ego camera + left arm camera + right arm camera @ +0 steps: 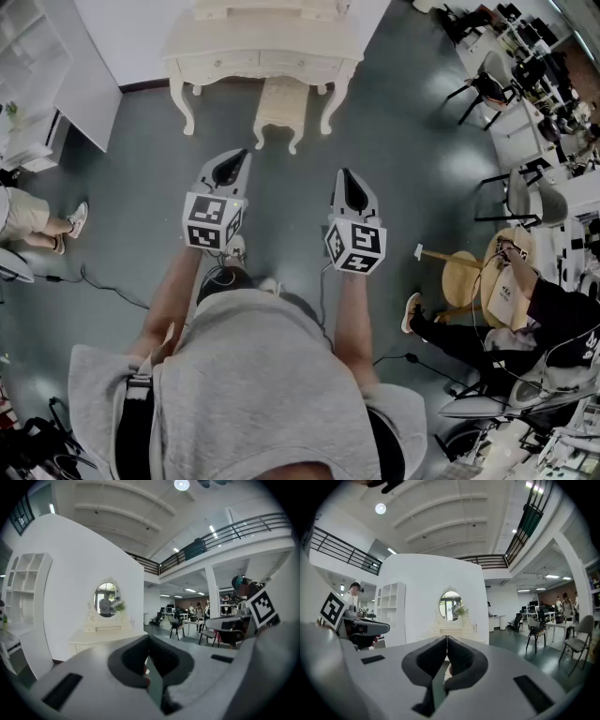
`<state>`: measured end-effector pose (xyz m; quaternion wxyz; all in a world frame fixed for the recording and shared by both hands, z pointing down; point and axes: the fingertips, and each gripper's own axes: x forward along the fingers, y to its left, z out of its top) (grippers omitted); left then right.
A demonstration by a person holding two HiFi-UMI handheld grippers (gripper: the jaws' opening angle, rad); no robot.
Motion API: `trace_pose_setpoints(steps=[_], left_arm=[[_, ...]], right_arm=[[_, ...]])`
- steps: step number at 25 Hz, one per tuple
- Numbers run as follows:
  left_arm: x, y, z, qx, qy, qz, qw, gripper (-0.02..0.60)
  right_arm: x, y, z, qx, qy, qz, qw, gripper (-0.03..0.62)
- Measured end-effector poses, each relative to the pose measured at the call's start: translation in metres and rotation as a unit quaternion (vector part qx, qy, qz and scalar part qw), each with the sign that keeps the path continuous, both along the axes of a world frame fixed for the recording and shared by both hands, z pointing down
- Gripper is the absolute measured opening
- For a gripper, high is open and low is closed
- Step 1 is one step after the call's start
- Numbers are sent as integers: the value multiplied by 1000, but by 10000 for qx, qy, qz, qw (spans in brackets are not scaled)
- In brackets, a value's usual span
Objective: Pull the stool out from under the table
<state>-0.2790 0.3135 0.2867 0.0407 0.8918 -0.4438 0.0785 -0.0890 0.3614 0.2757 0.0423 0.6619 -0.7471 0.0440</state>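
A cream stool (280, 103) with curved legs stands tucked partly under a cream dressing table (262, 52) at the top of the head view. My left gripper (241, 155) and right gripper (344, 175) are held out side by side in front of the person, well short of the stool, both shut with nothing between the jaws. In the left gripper view the dressing table (101, 632) with its oval mirror (107, 599) shows ahead to the left. The right gripper view shows the mirror (450, 605) straight ahead; the stool is hidden behind the jaws.
A white shelf unit (37, 70) stands left of the table against a white wall. A person's legs (37, 220) are at the left edge. At the right sit a round wooden stool (464, 277), a seated person (525, 309), chairs and desks (525, 103). Cables (103, 286) lie on the grey floor.
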Motion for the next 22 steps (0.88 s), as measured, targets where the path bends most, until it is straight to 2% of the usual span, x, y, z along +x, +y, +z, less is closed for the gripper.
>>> trace_pose_setpoints(steps=[13,18,22], left_arm=[[24,-36,4,-66,14,18,10000,5],[32,-67,11,-118,45,55,9999,5],[38,-113,19,-195,67,80,9998,5]], right_arm=[[24,-28,1,-48,65,46,10000,15],[36,-57,7,-87,34,90,9999,15],[38,-100,13,-159,17,88,9998,15]])
